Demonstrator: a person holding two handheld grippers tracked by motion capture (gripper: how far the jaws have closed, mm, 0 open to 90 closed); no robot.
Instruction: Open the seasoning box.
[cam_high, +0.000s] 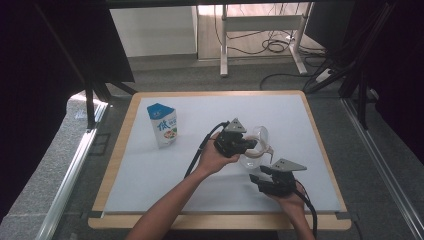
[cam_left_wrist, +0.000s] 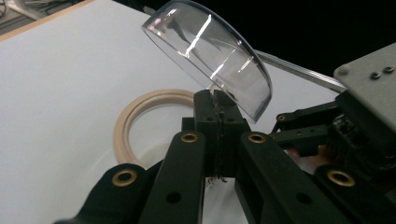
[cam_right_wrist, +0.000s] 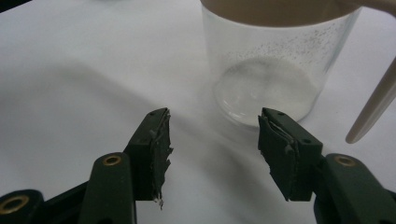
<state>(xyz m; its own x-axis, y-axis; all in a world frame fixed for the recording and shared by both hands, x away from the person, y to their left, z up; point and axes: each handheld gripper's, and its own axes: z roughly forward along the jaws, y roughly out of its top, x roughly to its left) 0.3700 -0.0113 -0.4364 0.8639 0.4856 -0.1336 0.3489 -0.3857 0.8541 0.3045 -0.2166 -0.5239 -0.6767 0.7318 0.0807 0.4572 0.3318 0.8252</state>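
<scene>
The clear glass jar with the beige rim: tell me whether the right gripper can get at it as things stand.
Probably yes. The right gripper is open, the clear glass jar stands just ahead, and only bare white table lies between. The left gripper holds the clear domed lid tilted up.

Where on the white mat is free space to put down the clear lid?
The near-left mat, below the milk carton and left of the forearm, is bare, as is the far strip behind the jar. It is crowded near-right, where the left tongs, clear lid and right tongs meet.
</scene>
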